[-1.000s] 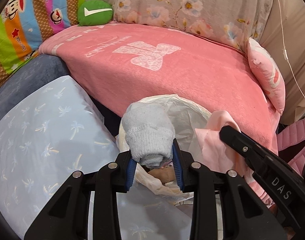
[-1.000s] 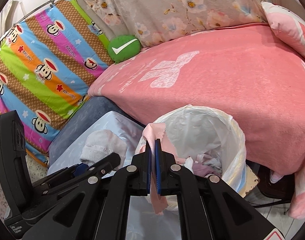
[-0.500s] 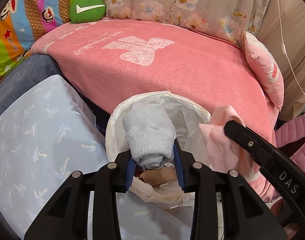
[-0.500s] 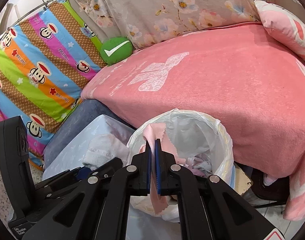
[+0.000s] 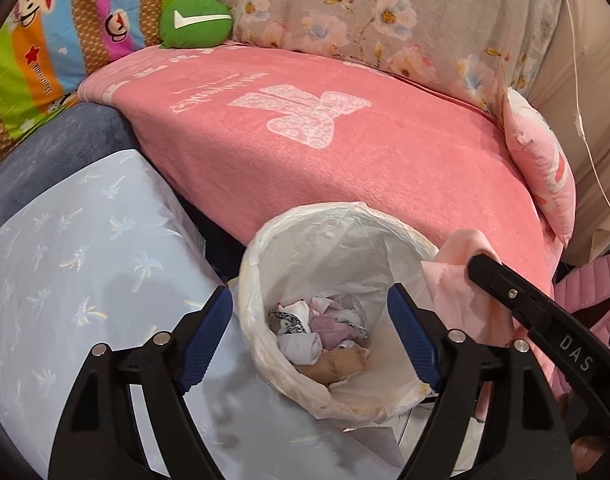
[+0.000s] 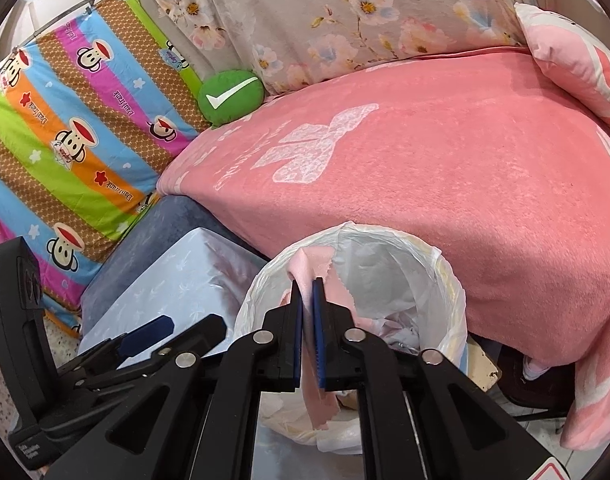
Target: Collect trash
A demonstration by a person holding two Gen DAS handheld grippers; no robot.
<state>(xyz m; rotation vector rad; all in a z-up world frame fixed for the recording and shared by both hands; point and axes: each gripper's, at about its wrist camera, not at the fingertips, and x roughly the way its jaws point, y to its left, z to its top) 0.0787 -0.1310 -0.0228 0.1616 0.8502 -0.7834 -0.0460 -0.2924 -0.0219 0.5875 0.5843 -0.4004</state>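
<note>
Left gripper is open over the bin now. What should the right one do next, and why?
Probably open the right gripper: it is shut on the pink cloth, which hangs over the lined trash bin, so it should drop in.

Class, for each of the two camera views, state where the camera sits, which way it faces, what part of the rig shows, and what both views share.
Left wrist: on the left gripper, facing down into the lined trash bin; its blue fingers spread wide.
Right wrist: on the right gripper, facing bin and bed; fingers clamp a pink cloth.
Shared: bin, pink blanket, green cushion, and each other's gripper.
</note>
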